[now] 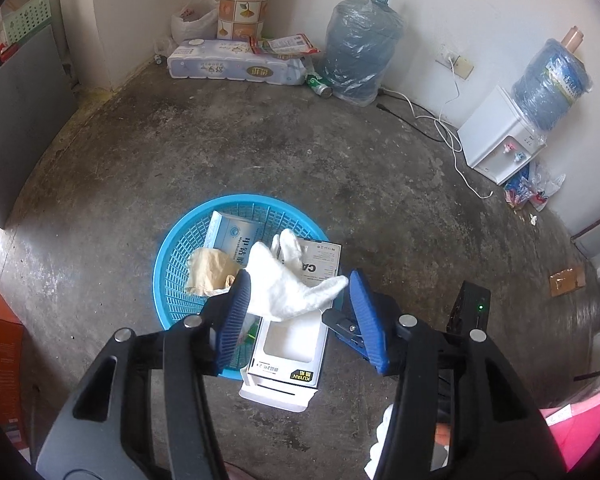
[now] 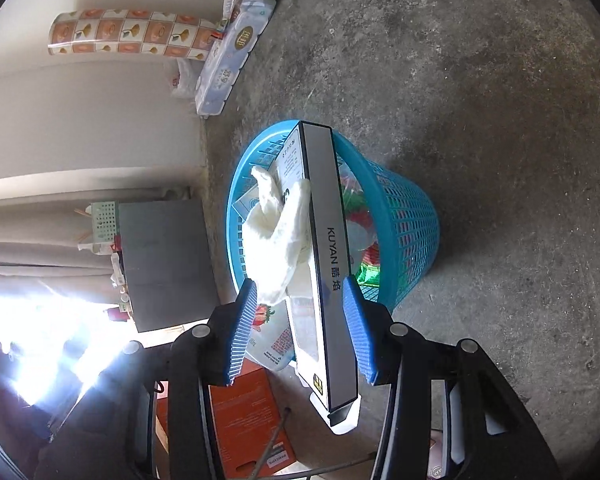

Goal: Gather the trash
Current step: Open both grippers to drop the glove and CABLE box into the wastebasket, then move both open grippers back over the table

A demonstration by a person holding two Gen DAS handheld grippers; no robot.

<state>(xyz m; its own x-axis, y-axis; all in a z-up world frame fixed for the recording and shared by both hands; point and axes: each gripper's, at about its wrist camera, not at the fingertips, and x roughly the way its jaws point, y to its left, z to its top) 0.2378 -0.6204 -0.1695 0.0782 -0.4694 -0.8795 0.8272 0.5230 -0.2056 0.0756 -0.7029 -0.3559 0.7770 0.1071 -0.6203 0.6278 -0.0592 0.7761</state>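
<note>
Looking down, we're seeing both grippers, left (image 1: 296,312) and right (image 2: 300,332), spread apart, gripping nothing; white glove (image 1: 288,280) and box (image 2: 328,264) are sitting across the blue basket (image 2: 404,240).

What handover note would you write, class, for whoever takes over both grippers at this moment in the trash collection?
Left gripper: open, with the white glove loose between its fingers.
Right gripper: open, astride the KUYAN box, not clamping it.
Things: the box lies tilted across the rim of the blue basket, one end sticking out; the glove is draped on it.
Done: a tan wad and a blue-white carton are in the basket.
Left: probably seat the box, then fetch the green can and the brown scrap from the floor.
</note>
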